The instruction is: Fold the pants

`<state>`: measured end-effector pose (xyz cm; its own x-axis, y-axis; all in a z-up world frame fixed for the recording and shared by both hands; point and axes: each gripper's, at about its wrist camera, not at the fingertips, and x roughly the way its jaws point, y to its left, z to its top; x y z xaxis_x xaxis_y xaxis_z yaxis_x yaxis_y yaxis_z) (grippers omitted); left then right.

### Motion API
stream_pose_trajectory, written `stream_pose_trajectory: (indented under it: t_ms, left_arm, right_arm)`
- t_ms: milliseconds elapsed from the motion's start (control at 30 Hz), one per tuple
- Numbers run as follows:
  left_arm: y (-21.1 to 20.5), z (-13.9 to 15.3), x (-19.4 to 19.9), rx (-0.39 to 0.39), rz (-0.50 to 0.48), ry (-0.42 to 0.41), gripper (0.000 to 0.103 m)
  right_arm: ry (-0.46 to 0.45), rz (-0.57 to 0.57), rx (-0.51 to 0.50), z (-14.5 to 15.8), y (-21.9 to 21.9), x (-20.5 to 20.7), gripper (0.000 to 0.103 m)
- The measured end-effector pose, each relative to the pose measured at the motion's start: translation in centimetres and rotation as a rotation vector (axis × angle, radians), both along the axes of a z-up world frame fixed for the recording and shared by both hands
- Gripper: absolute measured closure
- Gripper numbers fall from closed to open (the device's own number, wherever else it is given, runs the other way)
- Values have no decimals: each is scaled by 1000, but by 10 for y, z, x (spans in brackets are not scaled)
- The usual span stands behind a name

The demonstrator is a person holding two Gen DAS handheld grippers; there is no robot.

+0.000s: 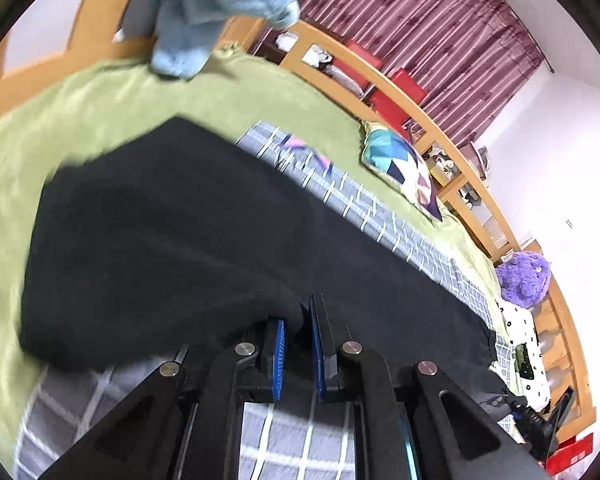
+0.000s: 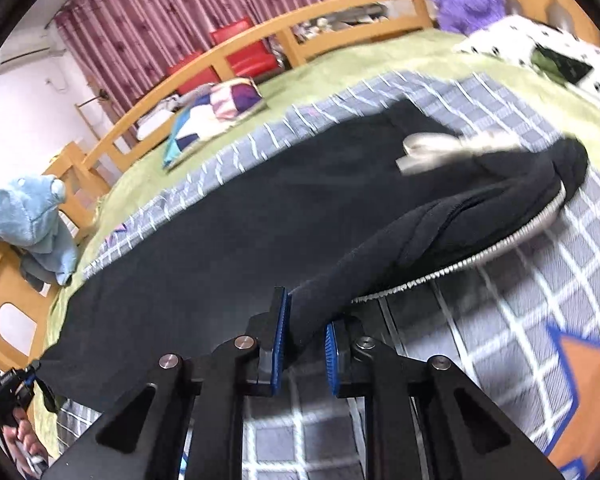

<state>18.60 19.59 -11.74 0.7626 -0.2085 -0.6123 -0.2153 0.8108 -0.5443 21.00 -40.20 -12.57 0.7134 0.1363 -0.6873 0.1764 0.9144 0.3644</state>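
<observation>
Black pants [image 2: 228, 216] | grey checked blanket [image 2: 540, 264] | green bedspread [image 1: 100, 96] | wooden rail [image 2: 228, 60], blurred

No legible text, label, brand, number or sign is seen in either wrist view. A small card or label on the wooden shelving [image 1: 496, 232], far right of the left tongs, is too blurred to be read. The dark device [image 2: 562, 65] on the spotted cloth, far beyond the right tongs, shows no readable marking.
</observation>
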Motion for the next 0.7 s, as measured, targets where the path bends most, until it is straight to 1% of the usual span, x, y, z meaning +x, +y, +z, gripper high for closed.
stream_pose_trajectory:
  t_ms: [133, 167, 200, 233, 267, 300, 400, 467, 500, 533, 567, 600, 633, 667, 700]
  left_arm:
    - [-1, 17, 46, 68, -11, -14, 91]
    - [-2, 20, 63, 94, -11, -17, 91]
    - [-3, 21, 77, 116, -10, -19, 91]
    - [-6, 21, 92, 141, -6, -23, 91]
    - [-7, 22, 113, 171, -2, -29, 91]
    - [-10, 21, 124, 185, -2, -27, 91]
    - [-13, 8, 166, 213, -2, 5, 91]
    - [-15, -9, 188, 217, 7, 57, 91]
    - [-17, -16, 193, 220, 12, 79, 91]
    - [-17, -22, 197, 223, 22, 104, 86]
    - [-17, -27, 198, 220, 28, 119, 79]
    - [-17, -29, 194, 207, 22, 120, 63]
    - [-19, -30, 190, 195, 18, 115, 50]
    - [-19, -29, 179, 170, 11, 99, 45]
    - [-21, -28, 173, 165, 8, 92, 39]
  right_arm:
    - [-19, 13, -33, 26, 2, 43, 87]
    - [-21, 11, -37, 28, 3, 53, 87]
    - [-29, 9, -41, 31, 5, 72, 87]
    - [-32, 9, -46, 31, 3, 81, 87]
    - [-27, 11, -58, 31, 7, 99, 88]
    - [-19, 15, -73, 32, 11, 121, 88]
    - [-11, -5, -116, 30, 21, 177, 86]
    - [33, -5, -108, 18, 24, 203, 80]
    - [60, -14, -98, 8, 24, 216, 77]
    - [94, -15, -91, -2, 25, 224, 70]
    - [108, -10, -89, -8, 26, 227, 66]
    - [113, 1, -92, -15, 28, 227, 64]
    - [112, 8, -102, -20, 30, 223, 62]
    - [108, 13, -114, -22, 31, 217, 59]
    - [100, 16, -120, -24, 32, 208, 57]
